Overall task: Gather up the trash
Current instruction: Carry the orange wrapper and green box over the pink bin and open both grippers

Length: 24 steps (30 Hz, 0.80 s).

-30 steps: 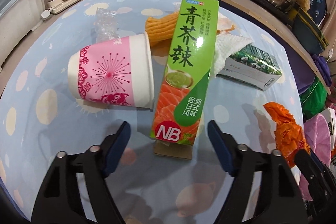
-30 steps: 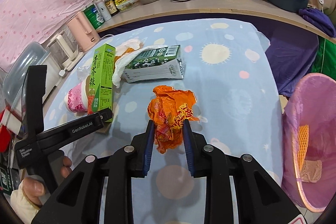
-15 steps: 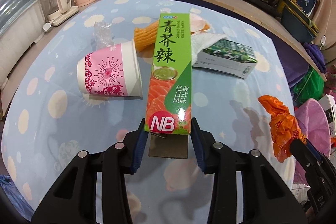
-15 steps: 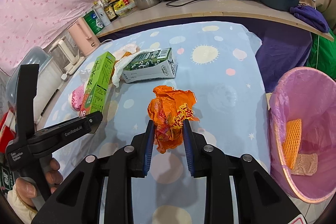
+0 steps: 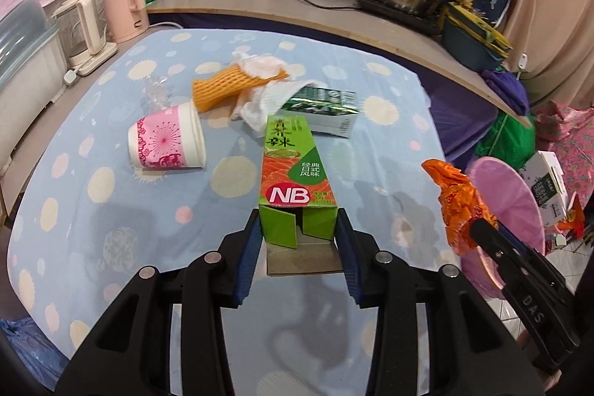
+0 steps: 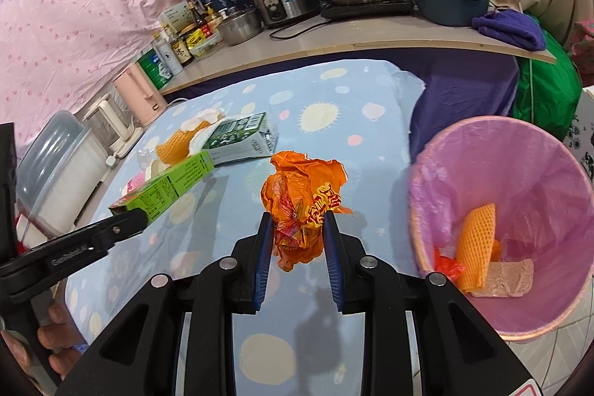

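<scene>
Above table (image 5: pixel 111 247): left tongs (image 5: pixel 299 229) clamp green box (image 5: pixel 293 173), raised.

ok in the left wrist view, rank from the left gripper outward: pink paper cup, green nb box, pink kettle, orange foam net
1. green NB box, held between the left gripper fingers
2. pink paper cup, ahead-left, on its side
3. orange foam net, beyond the cup
4. pink kettle, far left, table edge
</scene>
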Tool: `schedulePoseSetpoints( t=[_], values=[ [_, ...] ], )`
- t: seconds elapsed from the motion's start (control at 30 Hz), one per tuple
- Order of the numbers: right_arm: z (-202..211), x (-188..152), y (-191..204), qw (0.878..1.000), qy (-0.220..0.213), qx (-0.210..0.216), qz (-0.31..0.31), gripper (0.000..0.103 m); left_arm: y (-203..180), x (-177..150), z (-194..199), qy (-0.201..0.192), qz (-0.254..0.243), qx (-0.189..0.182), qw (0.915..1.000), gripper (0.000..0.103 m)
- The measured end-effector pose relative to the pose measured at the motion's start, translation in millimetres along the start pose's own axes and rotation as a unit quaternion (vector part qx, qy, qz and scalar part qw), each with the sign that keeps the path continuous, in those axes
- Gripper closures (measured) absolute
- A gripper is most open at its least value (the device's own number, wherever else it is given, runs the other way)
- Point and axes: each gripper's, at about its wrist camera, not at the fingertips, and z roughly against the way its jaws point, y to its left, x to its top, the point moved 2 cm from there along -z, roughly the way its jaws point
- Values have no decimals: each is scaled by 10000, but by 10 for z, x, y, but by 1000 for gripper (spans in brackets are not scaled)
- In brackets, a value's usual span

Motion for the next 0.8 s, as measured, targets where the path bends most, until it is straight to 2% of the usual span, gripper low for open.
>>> schedulePoseSetpoints(
  t=[0.43, 0.8],
  values=[
    [372, -45, -565, 9977, -326, -357, -473, 78, -614, -52, 321, -197, -589, -459, 9970, 66],
    [731, -86, -1132, 9904, -610, -830, -920, 78, -1408, -109, 337, -143, -1281, -1077, 9858, 66]
  ],
)
